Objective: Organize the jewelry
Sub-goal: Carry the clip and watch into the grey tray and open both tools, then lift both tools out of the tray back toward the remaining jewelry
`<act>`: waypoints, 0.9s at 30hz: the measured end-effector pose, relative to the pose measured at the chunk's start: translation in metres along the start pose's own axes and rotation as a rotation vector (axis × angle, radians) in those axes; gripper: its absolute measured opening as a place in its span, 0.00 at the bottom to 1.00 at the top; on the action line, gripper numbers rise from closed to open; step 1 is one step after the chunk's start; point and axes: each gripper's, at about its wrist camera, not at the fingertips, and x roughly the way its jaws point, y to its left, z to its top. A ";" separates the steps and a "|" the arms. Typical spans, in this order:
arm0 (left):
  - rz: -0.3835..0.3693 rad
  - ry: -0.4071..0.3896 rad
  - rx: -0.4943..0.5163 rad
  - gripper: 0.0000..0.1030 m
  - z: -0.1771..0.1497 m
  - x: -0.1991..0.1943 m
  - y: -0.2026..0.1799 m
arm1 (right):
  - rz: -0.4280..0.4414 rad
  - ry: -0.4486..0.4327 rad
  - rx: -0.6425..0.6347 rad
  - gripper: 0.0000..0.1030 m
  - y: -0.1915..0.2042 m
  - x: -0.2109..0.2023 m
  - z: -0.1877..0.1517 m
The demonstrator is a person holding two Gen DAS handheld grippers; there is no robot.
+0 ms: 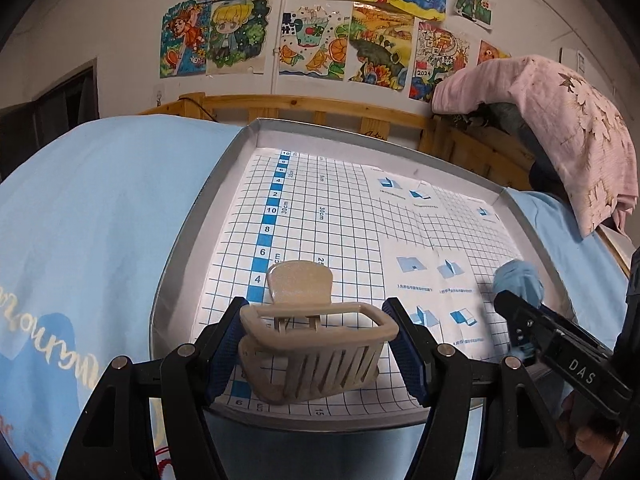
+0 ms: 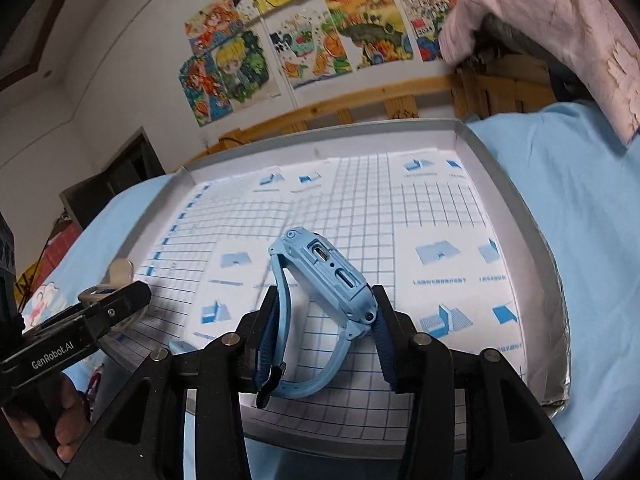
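My left gripper is shut on a beige hair claw clip and holds it over the near left part of a shallow grey tray lined with blue grid paper. My right gripper is shut on a light blue smartwatch, held on edge over the near middle of the tray. In the left wrist view the right gripper shows at the right with the watch. In the right wrist view the left gripper shows at the left with the clip.
The tray lies on a light blue bedsheet. A wooden bed rail runs behind it. A pink blanket hangs at the back right. Children's drawings cover the wall.
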 end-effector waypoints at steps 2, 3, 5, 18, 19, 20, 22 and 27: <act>-0.001 -0.001 -0.006 0.80 0.000 -0.002 0.002 | -0.002 -0.003 0.009 0.45 -0.002 -0.001 -0.001; 0.000 -0.009 -0.012 0.84 -0.001 -0.004 0.003 | -0.008 -0.007 0.013 0.47 -0.003 -0.002 0.000; 0.002 -0.038 -0.028 0.84 -0.001 -0.012 0.006 | -0.006 -0.013 0.018 0.51 -0.004 -0.004 0.000; 0.017 -0.253 -0.070 1.00 -0.015 -0.115 0.015 | -0.032 -0.270 -0.094 0.90 0.011 -0.094 -0.006; 0.020 -0.273 -0.067 1.00 -0.019 -0.126 0.015 | -0.035 -0.296 -0.129 0.92 0.017 -0.108 -0.009; 0.024 -0.292 -0.064 1.00 -0.023 -0.137 0.015 | -0.040 -0.314 -0.153 0.94 0.022 -0.117 -0.011; 0.030 -0.321 -0.055 1.00 -0.032 -0.160 0.016 | -0.052 -0.352 -0.177 0.95 0.029 -0.137 -0.010; 0.029 -0.365 -0.049 1.00 -0.057 -0.209 0.022 | -0.042 -0.414 -0.212 0.98 0.051 -0.186 -0.022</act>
